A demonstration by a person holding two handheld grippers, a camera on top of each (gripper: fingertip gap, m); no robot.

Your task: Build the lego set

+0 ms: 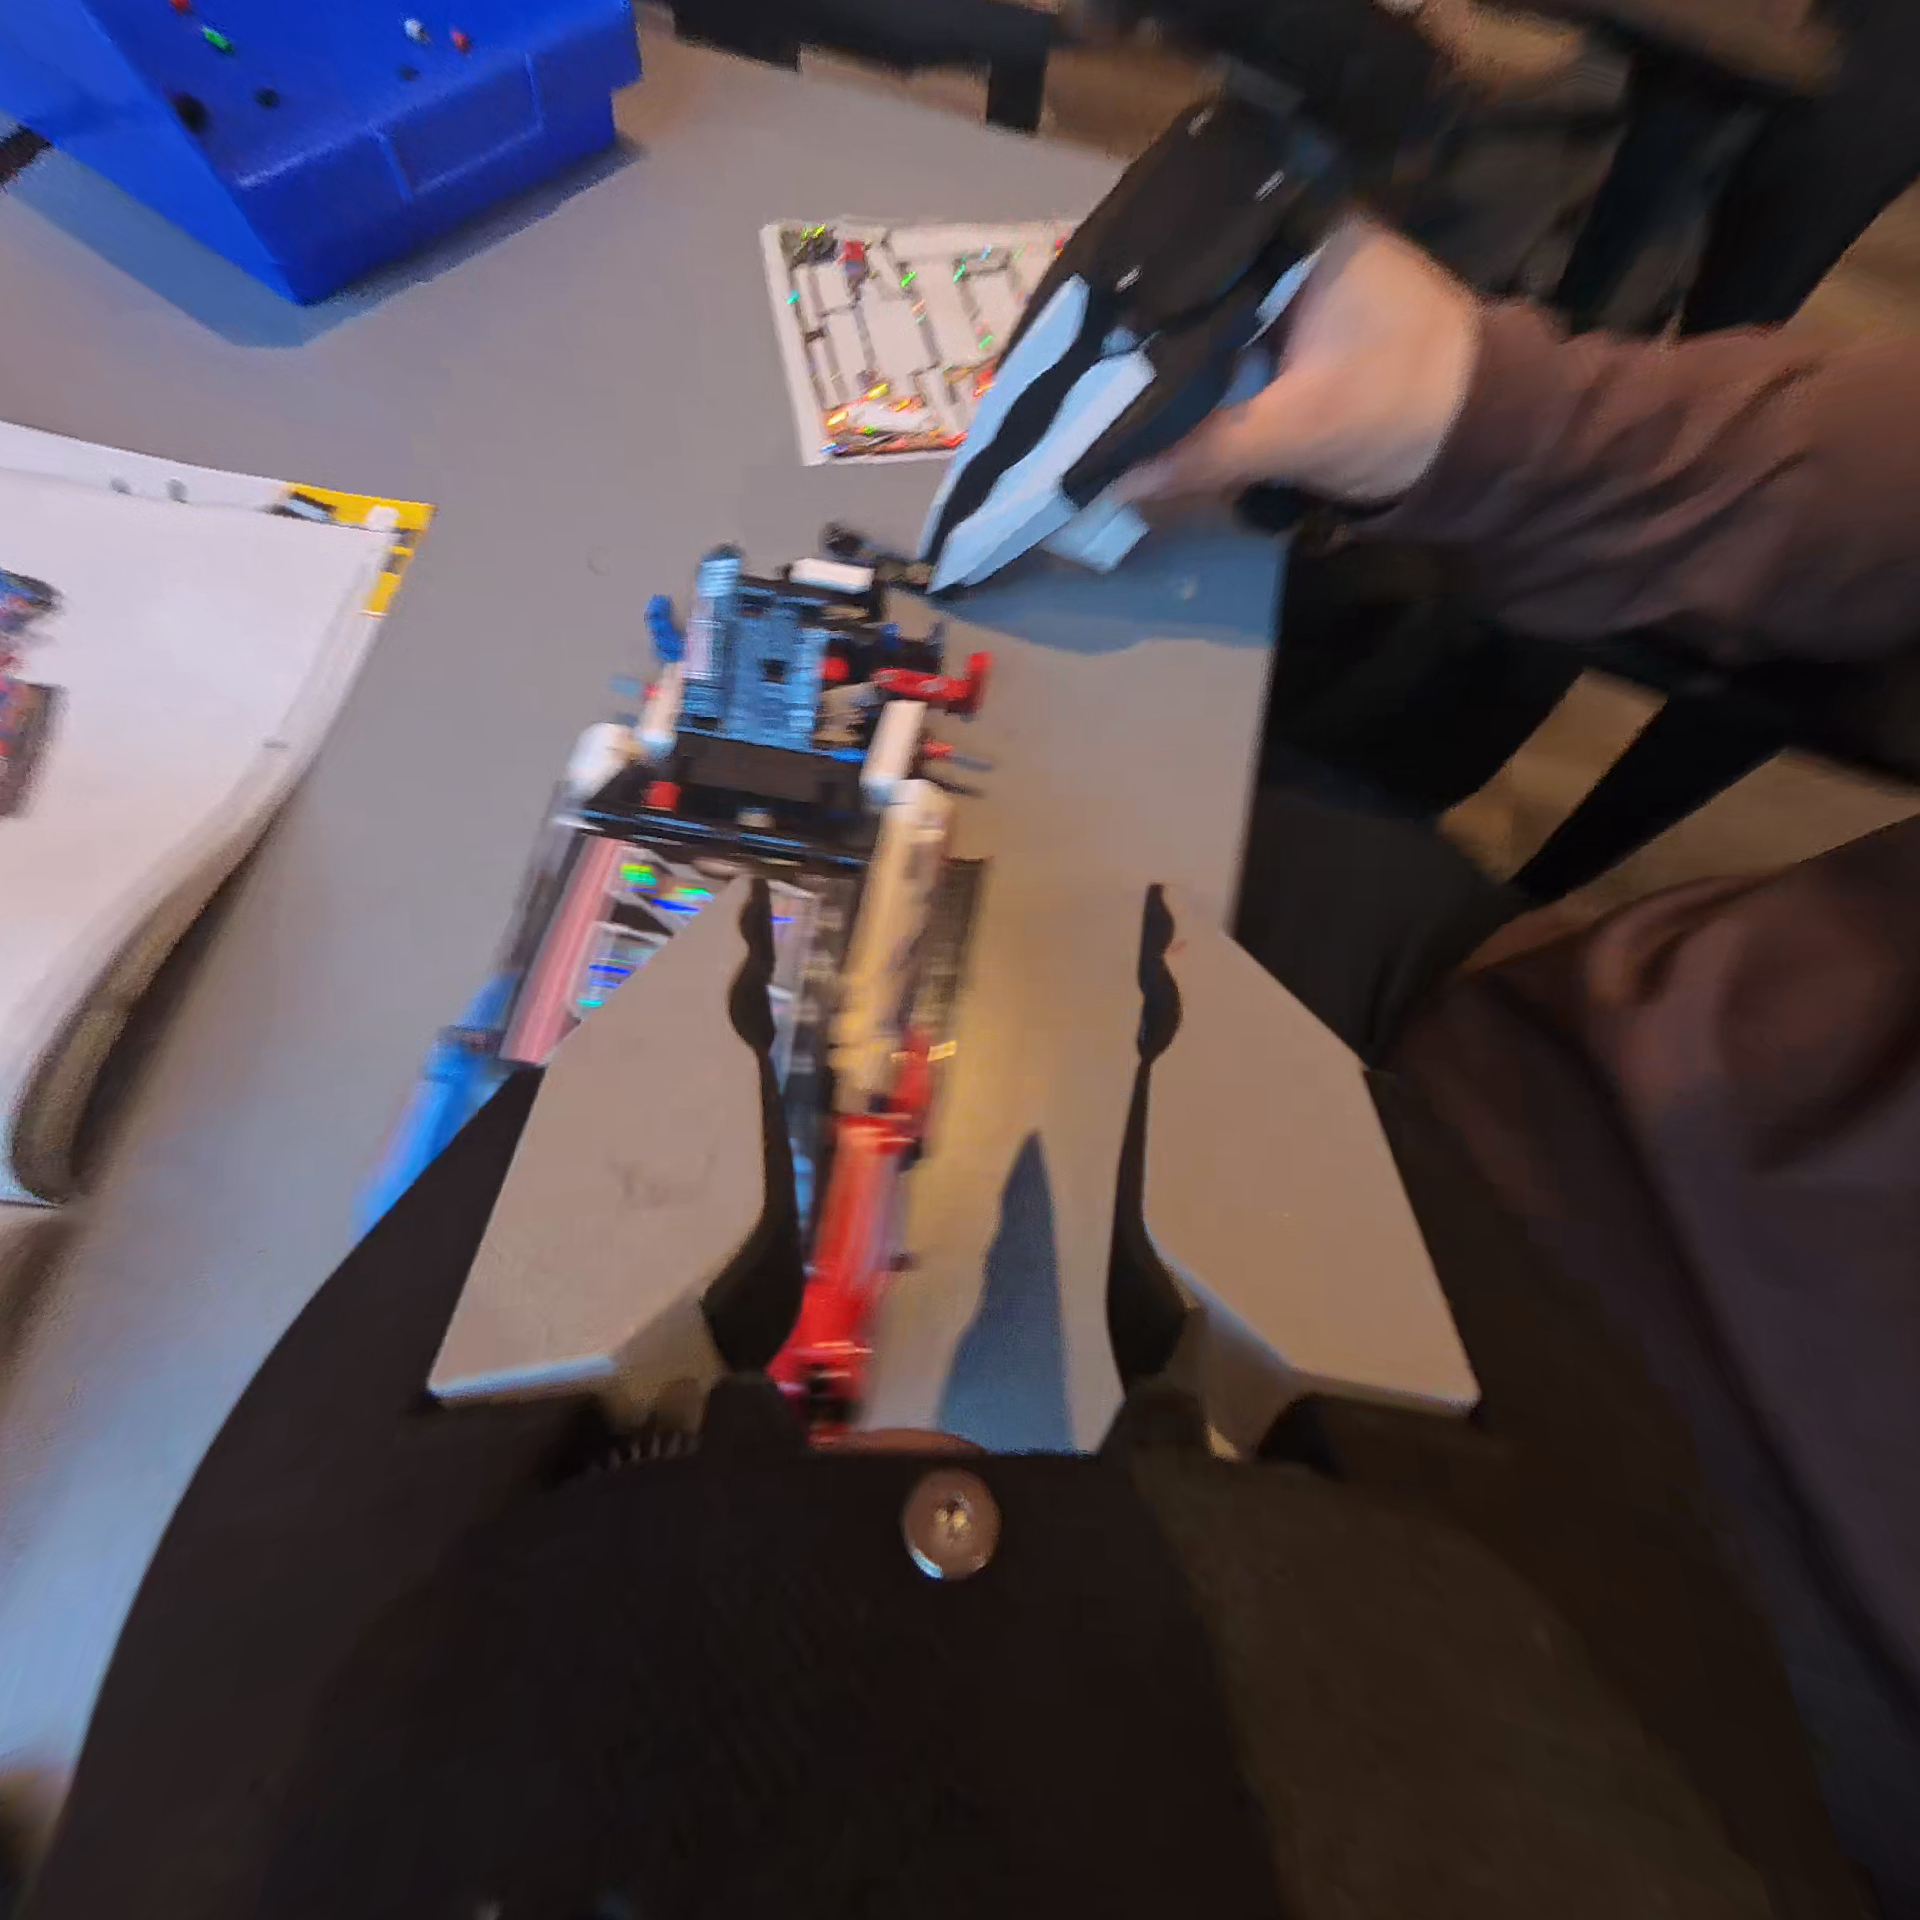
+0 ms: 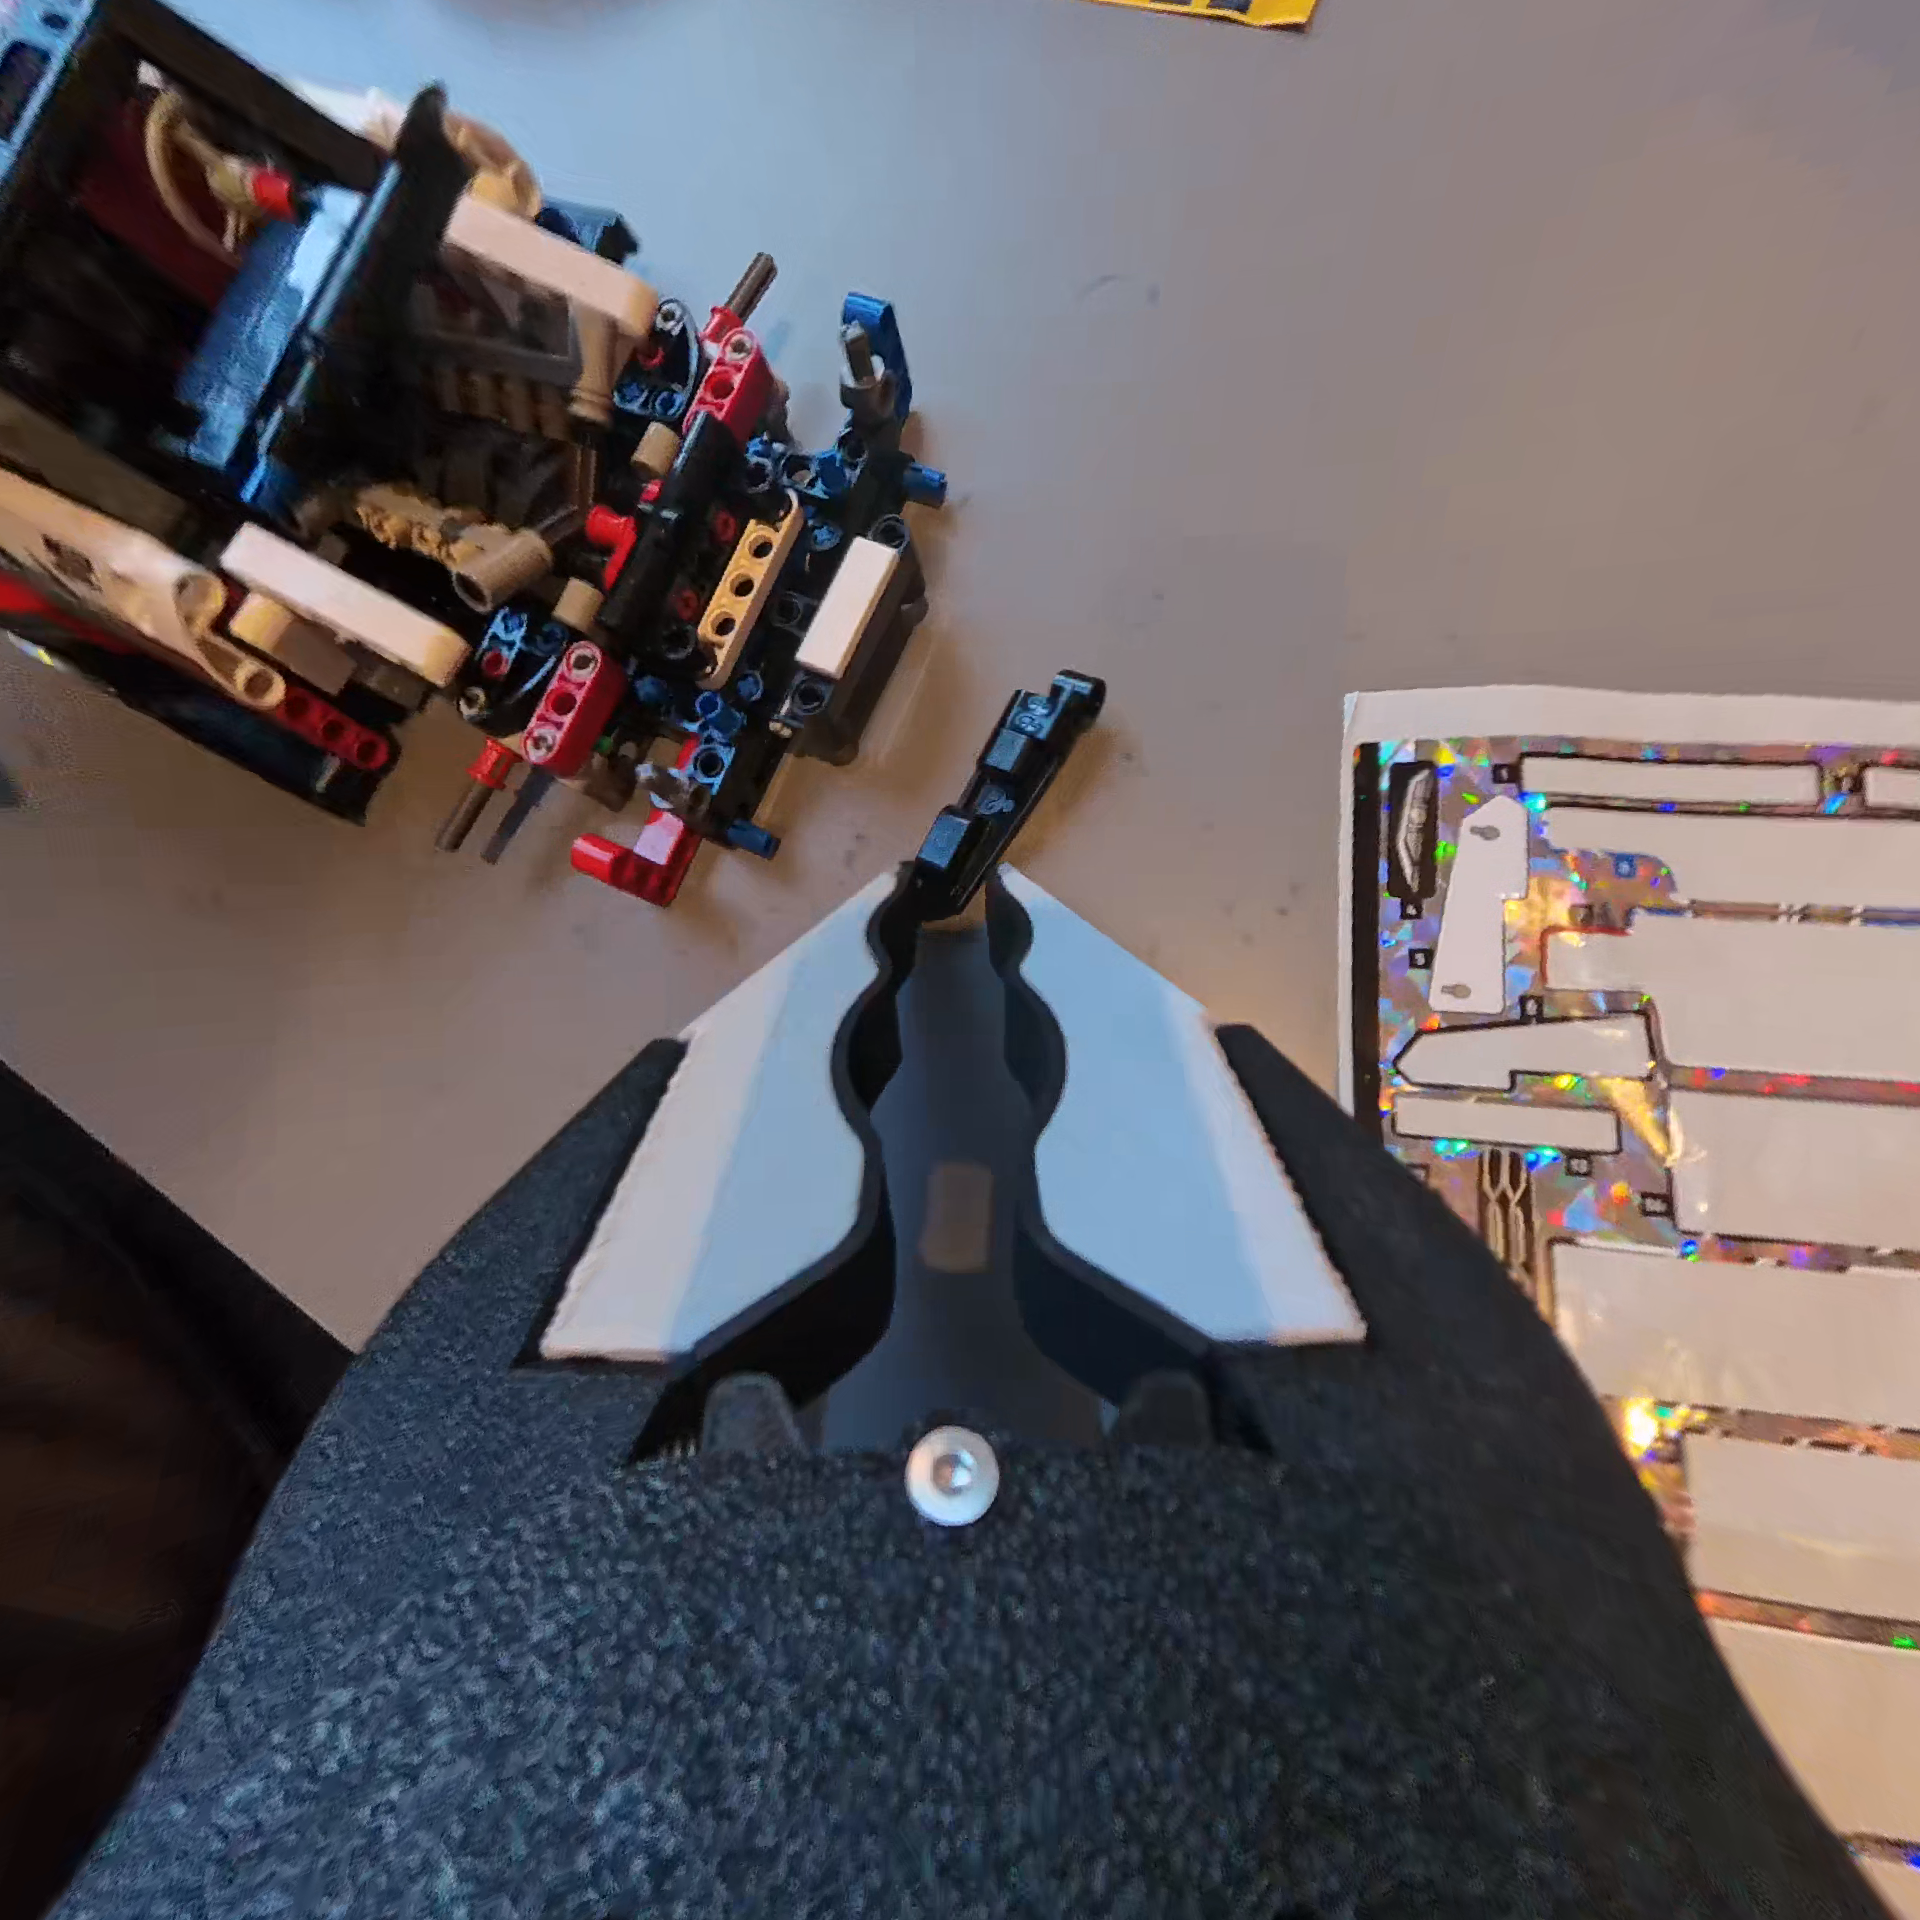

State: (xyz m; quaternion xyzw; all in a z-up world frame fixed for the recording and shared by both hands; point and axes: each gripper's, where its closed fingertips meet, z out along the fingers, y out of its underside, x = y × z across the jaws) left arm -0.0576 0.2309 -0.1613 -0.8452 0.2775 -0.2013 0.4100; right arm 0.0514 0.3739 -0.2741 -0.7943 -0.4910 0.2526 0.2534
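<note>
Meanwhile, on a grey table (image 2: 1351,312), the right gripper (image 2: 948,883) pinches one end of a small black lego piece (image 2: 1003,790) between nearly closed jaws, just beside the half-built lego model (image 2: 416,468) and left of a holographic sticker sheet (image 2: 1662,1039). Across the left wrist view, the left gripper (image 1: 951,904) hovers with jaws wide apart and empty over the model's rear, an instruction booklet (image 1: 156,727) and blue bin (image 1: 312,135) lying beyond.
</note>
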